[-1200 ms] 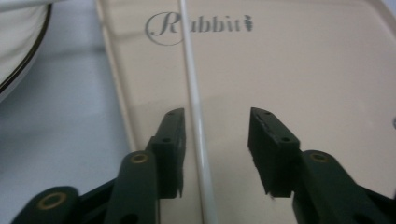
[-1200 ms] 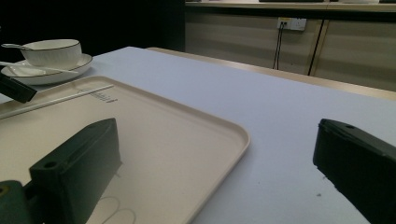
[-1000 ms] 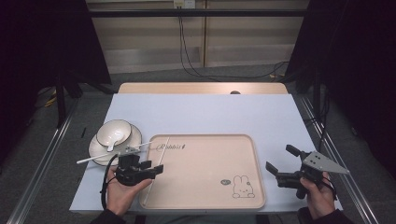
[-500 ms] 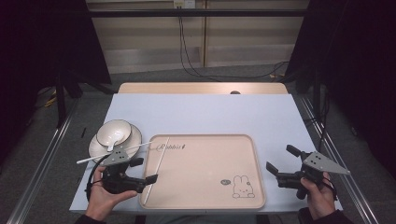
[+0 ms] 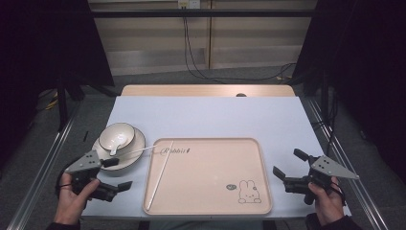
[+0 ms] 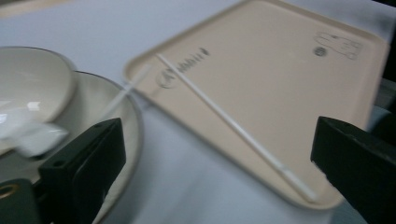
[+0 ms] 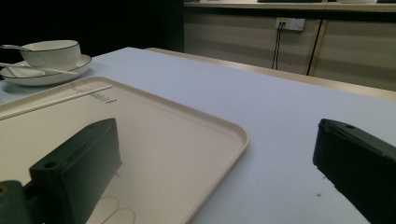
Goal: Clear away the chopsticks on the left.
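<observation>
Chopstick down on the tray, left gripper just opening, empty.
Second chopstick across the plate by the bowl: probably next, needing a narrow pinch. Right gripper open, idle over the desk.

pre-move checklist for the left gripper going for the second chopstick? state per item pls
1. Left gripper jaws open, nothing between them: ok; they have just been opening.
2. First white chopstick lies diagonally in the beige rectangular tray: ok.
3. Second white chopstick reachable, spanning the white plate and the tray edge: ok.
4. White bowl with spoon sits on the plate: ok.
5. Right gripper open, off the tray: ok.
</observation>
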Demonstrator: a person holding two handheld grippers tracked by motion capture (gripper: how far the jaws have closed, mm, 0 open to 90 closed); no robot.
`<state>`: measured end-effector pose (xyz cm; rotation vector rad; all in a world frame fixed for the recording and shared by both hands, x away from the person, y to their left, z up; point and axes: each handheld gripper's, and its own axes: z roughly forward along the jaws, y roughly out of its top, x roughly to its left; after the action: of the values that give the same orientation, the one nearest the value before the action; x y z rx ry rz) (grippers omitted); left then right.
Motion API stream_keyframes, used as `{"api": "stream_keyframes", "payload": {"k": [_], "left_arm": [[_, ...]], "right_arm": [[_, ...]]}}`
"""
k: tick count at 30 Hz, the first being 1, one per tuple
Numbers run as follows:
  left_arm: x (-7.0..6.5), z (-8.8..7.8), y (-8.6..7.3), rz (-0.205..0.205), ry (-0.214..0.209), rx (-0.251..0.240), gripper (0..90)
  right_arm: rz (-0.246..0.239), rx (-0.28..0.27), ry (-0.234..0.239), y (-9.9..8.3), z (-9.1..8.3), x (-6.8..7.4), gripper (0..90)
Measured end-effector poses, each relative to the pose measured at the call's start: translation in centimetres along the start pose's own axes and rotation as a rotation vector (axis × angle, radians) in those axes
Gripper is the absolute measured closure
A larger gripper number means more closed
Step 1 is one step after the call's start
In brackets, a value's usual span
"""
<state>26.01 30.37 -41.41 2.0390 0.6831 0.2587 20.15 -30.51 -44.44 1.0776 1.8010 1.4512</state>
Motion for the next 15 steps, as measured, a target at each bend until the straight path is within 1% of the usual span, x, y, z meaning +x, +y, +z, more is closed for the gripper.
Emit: {"api": "stream_keyframes", "payload": {"k": [1, 3, 4, 6, 7, 8, 10, 11, 12, 13, 14, 15], "left_arm": [[0.6, -0.6, -0.1, 0.011, -0.002, -0.002, 2.7], [1.4, -1.3, -0.3, 0.009, -0.012, 0.007, 3.8], [1.7, -1.4, -0.4, 0.012, -0.01, 0.006, 3.8], [2.6, -1.9, -0.6, 0.023, 0.005, 0.031, 4.1], [3.1, -2.1, -0.6, 0.026, -0.007, 0.044, 5.8], [3.5, -2.3, -0.7, 0.022, -0.01, 0.04, 5.8], [4.3, -2.6, -0.8, 0.033, 0.027, 0.046, 6.1], [4.9, -2.7, -0.9, 0.033, 0.014, 0.044, 7.4], [5.3, -2.7, -1.0, 0.039, 0.015, 0.045, 8.5], [5.5, -2.7, -1.0, 0.029, 0.01, 0.048, 8.6], [5.8, -2.7, -0.9, 0.033, 0.009, 0.069, 8.6], [6.2, -2.7, -0.9, 0.035, -0.016, 0.08, 8.6]], "right_arm": [[0.0, 0.0, 0.0, 0.0, 0.0, 0.0, 0.5], [-0.001, 0.0, -0.001, 0.0, 0.0, 0.0, 0.5], [-0.001, 0.0, -0.001, 0.0, 0.0, 0.0, 0.5], [-0.001, 0.0, -0.001, 0.0, 0.0, 0.0, 0.5], [-0.002, 0.001, -0.001, 0.0, 0.0, 0.0, 0.5], [-0.002, 0.001, -0.001, 0.0, 0.0, 0.0, 0.5], [-0.001, 0.001, -0.001, 0.0, 0.0, 0.0, 0.5], [-0.001, 0.001, -0.002, 0.0, 0.0, 0.0, 0.5], [-0.002, 0.001, -0.003, 0.0, 0.0, 0.0, 0.5], [-0.002, 0.001, -0.003, 0.0, 0.0, 0.0, 0.5], [-0.002, 0.002, -0.001, 0.0, 0.0, 0.0, 0.5], [-0.003, 0.002, -0.001, 0.0, 0.0, 0.0, 0.5]]}}
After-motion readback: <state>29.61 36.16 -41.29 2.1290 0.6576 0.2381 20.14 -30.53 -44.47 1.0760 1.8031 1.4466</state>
